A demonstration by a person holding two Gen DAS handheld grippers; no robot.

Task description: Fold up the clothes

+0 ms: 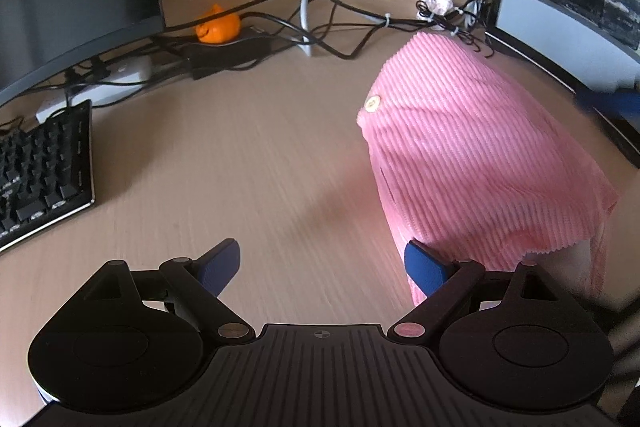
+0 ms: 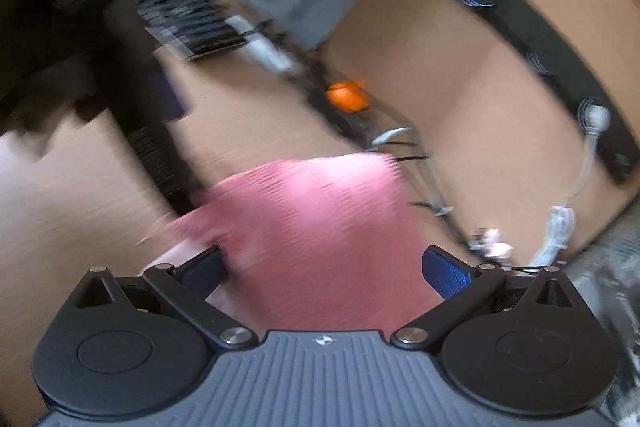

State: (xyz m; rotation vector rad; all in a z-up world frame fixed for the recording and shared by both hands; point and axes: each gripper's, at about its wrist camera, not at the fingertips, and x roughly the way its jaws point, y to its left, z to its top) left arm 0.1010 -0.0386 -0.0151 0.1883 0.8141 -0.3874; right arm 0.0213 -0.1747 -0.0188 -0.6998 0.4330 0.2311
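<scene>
Pink ribbed garment (image 1: 472,163) lies bunched on the desk (image 1: 248,163), right of my wide, empty left gripper (image 1: 322,263). My right gripper (image 2: 322,269) straddles the cloth, jaws spread. The blur suggests I could skid it into the cables (image 1: 320,23).

The left claw (image 1: 324,265) gapes wide above the desk (image 1: 240,167), pink ribbed garment (image 1: 472,163) touching its right finger.

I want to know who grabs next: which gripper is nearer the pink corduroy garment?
Right. The right gripper has the pink corduroy garment lying between its open fingers. The left gripper sits beside it, only its right finger at the cloth's edge.
</scene>
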